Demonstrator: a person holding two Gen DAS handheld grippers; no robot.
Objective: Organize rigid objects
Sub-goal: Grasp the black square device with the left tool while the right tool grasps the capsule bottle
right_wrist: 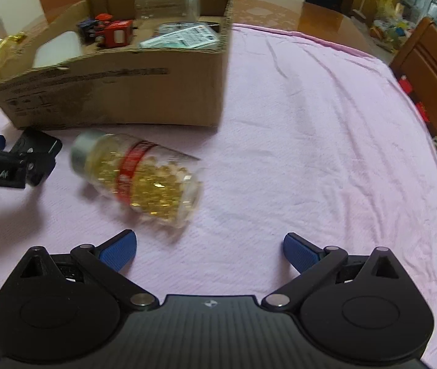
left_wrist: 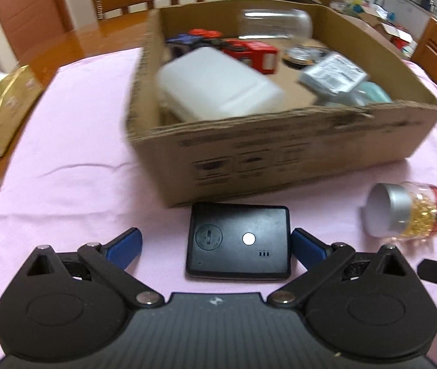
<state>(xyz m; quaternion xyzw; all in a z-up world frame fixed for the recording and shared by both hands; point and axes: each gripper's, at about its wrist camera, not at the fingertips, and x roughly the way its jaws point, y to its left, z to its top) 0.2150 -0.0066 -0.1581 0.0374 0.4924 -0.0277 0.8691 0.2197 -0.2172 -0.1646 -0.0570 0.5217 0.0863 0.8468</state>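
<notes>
Both claws stand spread over loose items near the cardboard box (left_wrist: 280, 141).

Left wrist view: the left claw (left_wrist: 215, 247) is wide open astride the flat black device (left_wrist: 239, 240) on the pink-clothed worktop (left_wrist: 80, 160); it should close squarely on the side edges. Right wrist view: the right claw (right_wrist: 209, 250), parted and empty, sits near the lying capsule bottle (right_wrist: 138, 175), which may roll.

both held low and level: the left gripper (left_wrist: 216, 246) spread wide, blue fingers (left_wrist: 126, 246) well apart; the right gripper (right_wrist: 209, 250) equally wide.
</notes>
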